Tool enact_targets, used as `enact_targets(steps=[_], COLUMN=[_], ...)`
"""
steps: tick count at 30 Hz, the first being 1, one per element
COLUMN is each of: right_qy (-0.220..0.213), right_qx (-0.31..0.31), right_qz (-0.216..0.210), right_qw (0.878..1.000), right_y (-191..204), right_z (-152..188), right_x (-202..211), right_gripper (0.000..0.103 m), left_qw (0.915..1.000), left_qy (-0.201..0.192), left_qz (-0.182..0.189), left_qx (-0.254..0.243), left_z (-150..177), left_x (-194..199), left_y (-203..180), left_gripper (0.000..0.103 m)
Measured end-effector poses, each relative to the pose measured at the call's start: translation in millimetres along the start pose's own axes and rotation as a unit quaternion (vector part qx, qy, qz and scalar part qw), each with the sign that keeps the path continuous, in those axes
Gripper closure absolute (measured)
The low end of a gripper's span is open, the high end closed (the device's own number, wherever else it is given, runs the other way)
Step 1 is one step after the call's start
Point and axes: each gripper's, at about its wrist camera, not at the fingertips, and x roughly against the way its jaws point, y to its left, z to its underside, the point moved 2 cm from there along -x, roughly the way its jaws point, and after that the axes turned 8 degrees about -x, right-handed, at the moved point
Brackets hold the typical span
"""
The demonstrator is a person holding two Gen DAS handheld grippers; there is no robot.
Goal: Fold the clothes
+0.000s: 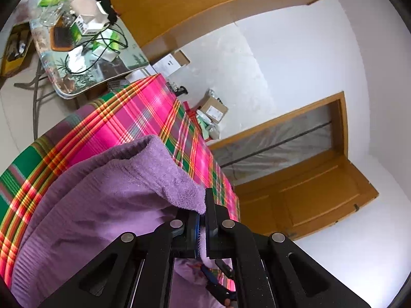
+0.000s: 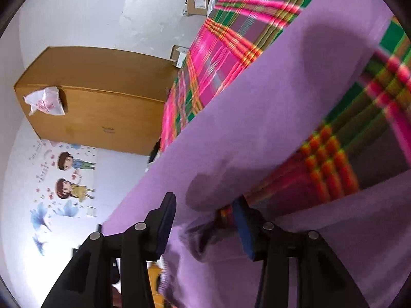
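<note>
L gripper (image 1: pixel 203 231): jaws closed tight on a fold of the purple garment (image 1: pixel 108 205), lifted off the plaid sheet (image 1: pixel 133 113). R gripper (image 2: pixel 203 220): jaws wide apart; purple cloth lies between them, pads not pressing. Rest of garment is spread over sheet. Wardrobe (image 2: pixel 97 102) at back.

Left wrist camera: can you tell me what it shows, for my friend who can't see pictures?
The black left gripper is shut on an edge of a soft purple knitted garment, which lies on a bright pink, green and orange plaid cloth. Behind are a cluttered glass-topped table, a wooden wardrobe and a white wall.
</note>
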Motion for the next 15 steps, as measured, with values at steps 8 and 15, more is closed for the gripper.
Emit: enact_targets(steps=[8, 15], right_qy=[-0.038, -0.095], right_qx=[-0.006, 0.002], right_qz=[-0.025, -0.007], right_qw=[0.999, 0.995], right_y=[7, 1], right_z=[-11, -19], right_x=[1, 22], right_gripper=[0.056, 0.07], left_qw=[1.0, 0.9998], left_qy=[-0.001, 0.005], left_qz=[-0.003, -0.013], left_qx=[0.006, 0.017], left_z=[2, 7], left_x=[5, 2], left_y=[5, 19], left_gripper=[0.101, 0.101])
